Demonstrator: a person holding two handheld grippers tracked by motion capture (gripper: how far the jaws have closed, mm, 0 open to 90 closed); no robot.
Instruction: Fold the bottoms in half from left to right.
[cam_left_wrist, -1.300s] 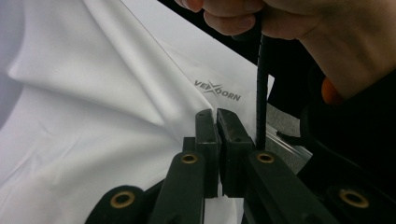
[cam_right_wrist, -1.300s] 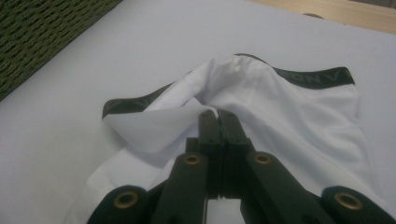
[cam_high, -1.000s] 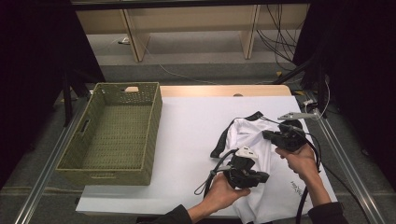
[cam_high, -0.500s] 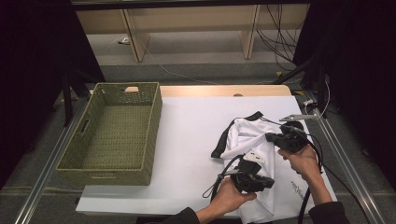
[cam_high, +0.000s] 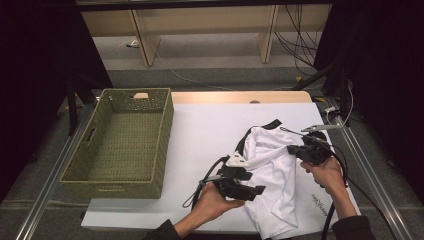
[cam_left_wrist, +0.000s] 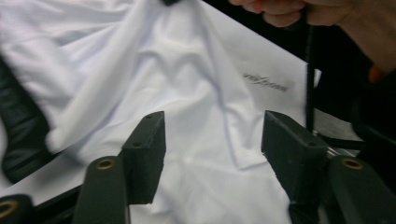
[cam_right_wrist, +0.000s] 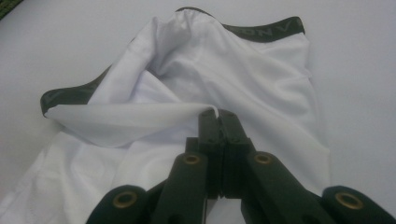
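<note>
With the right gripper (cam_right_wrist: 217, 116) clenched on the white black-waistbanded shorts (cam_right_wrist: 243, 70), bring the spread-jawed left gripper (cam_left_wrist: 212, 140) onto the nearest hem.

White shorts (cam_high: 272, 167) with a black lettered waistband (cam_right_wrist: 261, 31) lie crumpled at the lower right of the high view, waistband toward the frame's top. One fold of fabric is lifted off the rest. Small dark lettering (cam_left_wrist: 265, 82) marks one leg.

Lab recording rig, black curtains (cam_high: 45, 45), metal rails (cam_high: 47, 187), loose floor cables (cam_high: 295, 42)
</note>
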